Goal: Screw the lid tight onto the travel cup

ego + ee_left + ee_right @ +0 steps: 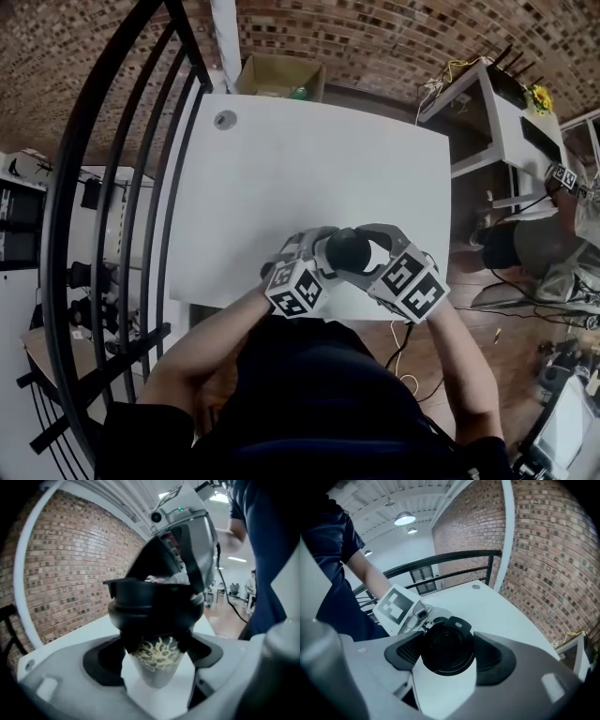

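The travel cup (158, 666), pale with a yellow tangled pattern, stands upright between the black pads of my left gripper (154, 654), which is shut on its body. Its black lid (152, 606) sits on top. From above, my right gripper (447, 651) is shut on that lid (448, 645), one pad at each side. In the head view both grippers meet at the near edge of the white table (309, 159): the left gripper (314, 261) with its marker cube, the right gripper (375, 255) beside it, and the lid (349, 249) dark between them. The cup body is hidden there.
A black curved railing (112, 187) runs along the table's left side. A cardboard box (278, 75) stands past the far edge, and a round grommet (224, 119) marks the far left corner. A white desk (487, 112) and floor cables lie to the right.
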### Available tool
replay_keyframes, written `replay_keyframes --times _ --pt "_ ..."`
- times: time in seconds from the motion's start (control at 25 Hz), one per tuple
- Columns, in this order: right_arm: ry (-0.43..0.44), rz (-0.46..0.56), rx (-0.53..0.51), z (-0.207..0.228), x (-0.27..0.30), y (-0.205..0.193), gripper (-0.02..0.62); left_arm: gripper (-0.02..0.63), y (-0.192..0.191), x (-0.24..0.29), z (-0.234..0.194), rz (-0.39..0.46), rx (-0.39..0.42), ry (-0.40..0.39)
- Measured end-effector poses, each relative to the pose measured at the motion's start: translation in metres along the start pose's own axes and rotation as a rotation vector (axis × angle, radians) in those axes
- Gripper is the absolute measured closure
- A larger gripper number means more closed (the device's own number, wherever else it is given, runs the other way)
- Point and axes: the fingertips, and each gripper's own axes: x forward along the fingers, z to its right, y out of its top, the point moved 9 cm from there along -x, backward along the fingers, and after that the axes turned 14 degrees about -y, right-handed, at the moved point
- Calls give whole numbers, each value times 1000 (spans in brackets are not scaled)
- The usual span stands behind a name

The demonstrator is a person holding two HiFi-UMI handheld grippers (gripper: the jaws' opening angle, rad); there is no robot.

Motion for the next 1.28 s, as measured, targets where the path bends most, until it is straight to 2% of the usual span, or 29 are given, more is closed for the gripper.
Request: replay_keyframes --times 0.12,0.2,0.24,0.32,0.48,0.6,0.64,0.72,0.92,1.04,1.12,1.28 --pt "-99 14 107 -6 -3 -7 258 202 0 4 11 35 -71 152" --pt "-119 25 127 -9 -4 -6 258 202 -1 4 14 49 -100 189" --pt "-114 26 120 -8 -4 -8 258 201 -1 3 14 54 -103 177" --pt "-82 27 88 -6 -4 -9 258 190 0 -4 13 50 -61 102" --pt "24 67 -48 -3 -1 -5 258 164 0 -16 1 -60 126 -89" --pt "109 87 -131 0 0 -4 258 163 -2 -8 -2 -130 176 -173" --pt "125 86 -152 0 -1 -4 258 164 -2 -6 -1 -129 162 -167" --pt "121 82 -154 0 -3 -4 258 209 0 -4 1 -97 103 -107" --pt "-32 62 71 -7 -5 -10 258 212 -2 1 17 -17 -38 121" --pt "-102 46 133 -16 -7 -12 258 210 -5 2 27 1 -79 195" --pt "-107 52 132 -13 -7 -11 258 209 -3 -1 24 9 -67 175" --pt "-58 80 83 -6 -8 -13 258 175 -6 -12 14 -40 31 16"
